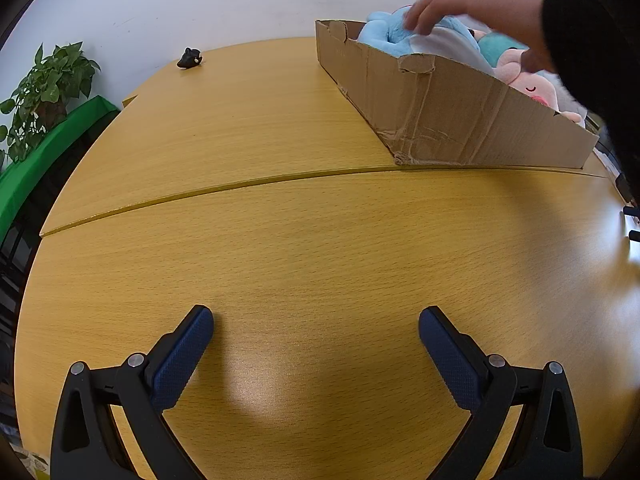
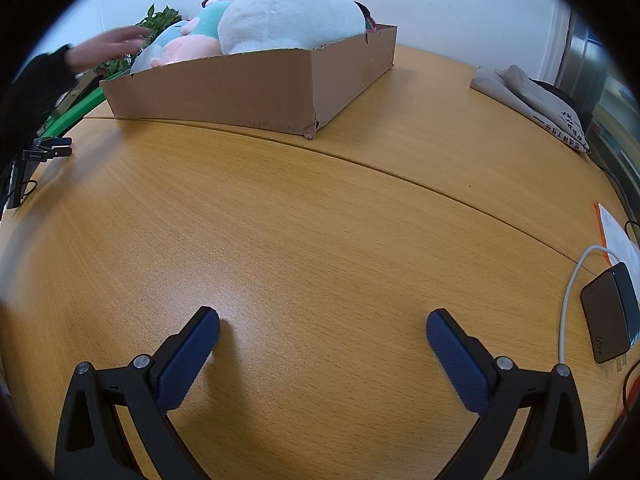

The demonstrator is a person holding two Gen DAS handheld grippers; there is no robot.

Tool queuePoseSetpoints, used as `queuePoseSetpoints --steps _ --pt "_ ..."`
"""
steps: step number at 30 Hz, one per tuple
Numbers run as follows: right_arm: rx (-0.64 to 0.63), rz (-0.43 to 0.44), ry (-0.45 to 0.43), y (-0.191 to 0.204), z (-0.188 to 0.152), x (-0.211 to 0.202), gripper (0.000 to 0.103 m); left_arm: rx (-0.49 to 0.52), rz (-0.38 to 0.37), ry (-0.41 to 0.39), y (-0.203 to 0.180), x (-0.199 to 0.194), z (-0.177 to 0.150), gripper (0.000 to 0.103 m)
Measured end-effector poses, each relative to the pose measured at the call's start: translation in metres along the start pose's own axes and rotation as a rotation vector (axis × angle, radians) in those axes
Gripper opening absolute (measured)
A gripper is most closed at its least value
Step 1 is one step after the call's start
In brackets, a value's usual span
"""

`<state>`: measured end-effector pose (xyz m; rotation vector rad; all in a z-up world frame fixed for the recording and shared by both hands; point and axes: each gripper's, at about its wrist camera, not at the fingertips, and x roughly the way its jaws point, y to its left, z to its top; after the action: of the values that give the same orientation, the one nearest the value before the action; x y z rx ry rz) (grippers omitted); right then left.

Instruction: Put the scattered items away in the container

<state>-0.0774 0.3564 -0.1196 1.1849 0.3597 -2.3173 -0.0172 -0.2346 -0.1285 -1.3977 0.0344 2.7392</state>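
From the left wrist view, you're mostly done, I'd say: the long, battered brown cardboard box (image 1: 440, 108) at the far right of the wooden table (image 1: 280, 220) is already stuffed with plush toys, a light blue one (image 1: 384, 34) at its far end and a pink one (image 1: 532, 84) nearer. One small black lump of an item (image 1: 191, 58) sits alone near the far left edge of the table, well apart from the box, so that looks like what's left. A bare hand in a black sleeve (image 1: 452, 12) is reaching over the box onto the blue plush. Your left gripper (image 1: 316, 324) is spread wide, holding nothing, low over the near part of the table.

From the right wrist view, the same box (image 2: 256, 88) shows a big white plush (image 2: 292, 16) bulging over its rim. Your right gripper (image 2: 322, 326) is spread wide and empty too, low over bare table. A black charger brick (image 2: 610, 312) sits at the right edge.
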Motion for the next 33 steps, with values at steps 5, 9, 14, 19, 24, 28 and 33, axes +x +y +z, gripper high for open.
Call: queuePoseSetpoints --steps 5,9,14,19,24,28,33 --pt "0.000 0.000 0.000 0.0000 -0.0001 0.0000 0.103 0.000 0.000 0.000 -0.0003 0.0002 0.0000 0.103" --pt "0.000 0.000 0.000 0.0002 -0.0001 0.0000 0.103 0.000 0.001 0.000 -0.0008 0.0005 -0.0001 0.103" --pt "0.000 0.000 0.000 0.0005 0.0002 0.0000 0.103 -0.001 0.002 -0.001 -0.0015 0.0009 -0.0003 0.103" --pt "0.000 0.000 0.000 0.0007 0.0004 0.0000 0.103 -0.002 0.002 -0.001 -0.0011 0.0009 0.0000 0.103" --pt "0.000 0.001 -0.001 0.0014 0.0000 0.0004 0.103 -0.002 0.002 -0.001 -0.0017 0.0012 -0.0001 0.103" --pt "0.000 0.001 -0.001 0.0018 -0.0004 0.0004 0.103 -0.002 0.002 -0.001 -0.0016 0.0013 0.0000 0.103" --pt "-0.001 0.002 -0.002 0.0004 -0.0016 0.0000 0.103 -0.002 0.002 -0.001 -0.0020 0.0014 -0.0001 0.103"
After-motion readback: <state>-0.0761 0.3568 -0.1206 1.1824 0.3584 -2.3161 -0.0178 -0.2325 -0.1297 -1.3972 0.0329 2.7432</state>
